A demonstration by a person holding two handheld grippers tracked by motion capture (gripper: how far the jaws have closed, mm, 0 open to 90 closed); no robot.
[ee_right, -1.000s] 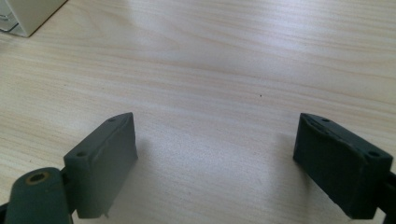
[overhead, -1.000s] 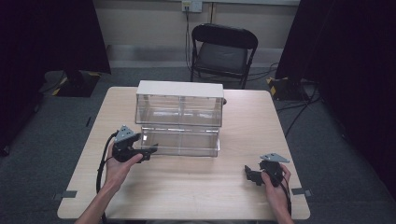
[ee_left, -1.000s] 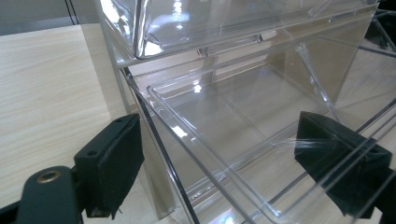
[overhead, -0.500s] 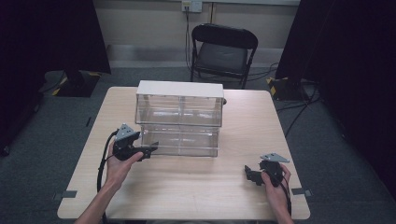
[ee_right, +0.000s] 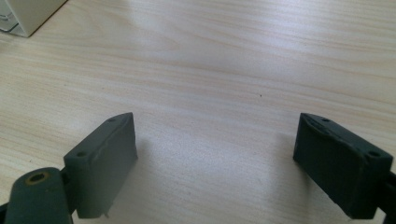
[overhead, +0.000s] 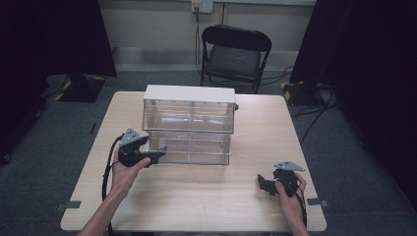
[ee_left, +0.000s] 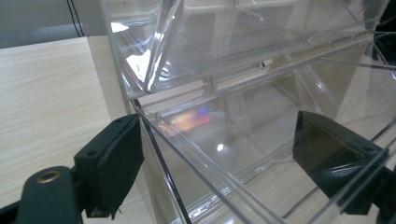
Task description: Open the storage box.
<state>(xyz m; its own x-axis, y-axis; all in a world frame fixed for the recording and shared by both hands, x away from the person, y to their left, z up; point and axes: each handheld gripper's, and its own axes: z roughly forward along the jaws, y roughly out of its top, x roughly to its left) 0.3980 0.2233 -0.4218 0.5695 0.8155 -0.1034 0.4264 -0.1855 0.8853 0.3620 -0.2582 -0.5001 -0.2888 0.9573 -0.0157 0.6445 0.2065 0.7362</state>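
Note:
A clear plastic drawer cabinet (overhead: 189, 123) with a white top stands mid-table. My left gripper (overhead: 158, 156) is at the front left corner of its lower left drawer (overhead: 172, 150). In the left gripper view the jaws (ee_left: 215, 135) straddle that drawer's clear wall (ee_left: 159, 154). One pad is outside beside the wall and the other shows through the plastic, apart from it. The jaws have just been closing a little. The drawer (ee_left: 224, 140) looks empty. My right gripper (overhead: 263, 184) rests low over the table near its front right, open, with bare wood between its jaws (ee_right: 215, 135).
The light wooden table (overhead: 206, 201) has free room in front of the cabinet and between the hands. A black folding chair (overhead: 236, 49) stands beyond the far edge. Dark curtains flank the room, and cables lie on the floor at the right.

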